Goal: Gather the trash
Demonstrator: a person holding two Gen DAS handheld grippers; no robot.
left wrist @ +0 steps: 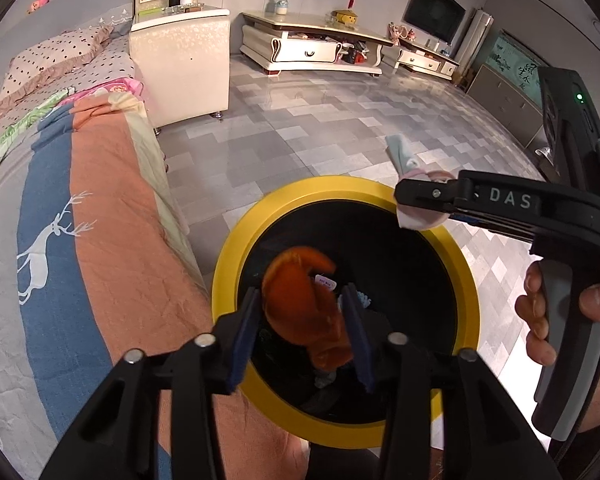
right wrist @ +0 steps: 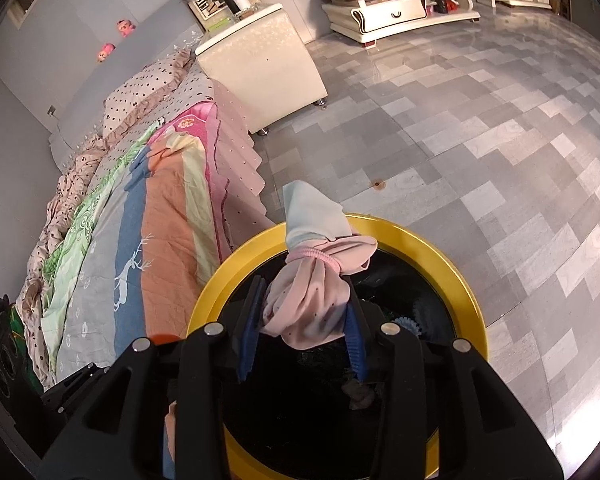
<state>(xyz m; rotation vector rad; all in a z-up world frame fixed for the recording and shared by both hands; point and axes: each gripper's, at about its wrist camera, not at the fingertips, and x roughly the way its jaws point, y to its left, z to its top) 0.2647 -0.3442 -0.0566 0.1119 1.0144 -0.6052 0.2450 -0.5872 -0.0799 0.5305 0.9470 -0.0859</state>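
Observation:
A round trash bin with a yellow rim (left wrist: 228,248) (right wrist: 452,256) and a black inside stands on the floor beside the bed. My left gripper (left wrist: 302,320) is over its mouth, shut on an orange peel (left wrist: 300,304). My right gripper (right wrist: 306,320) is also over the bin, shut on a pink and pale blue cloth bundle (right wrist: 312,284) tied with a pink band. In the left wrist view the right gripper (left wrist: 404,200) reaches in from the right with the bundle (left wrist: 404,156) above the far rim. Some dark and blue trash lies inside the bin.
A bed with a striped deer-print quilt (left wrist: 80,200) (right wrist: 140,248) lies close on the left of the bin. A cream nightstand (left wrist: 180,68) (right wrist: 260,72) stands past it. A TV cabinet (left wrist: 312,44) lines the far wall. Grey tiled floor (right wrist: 480,140) spreads to the right.

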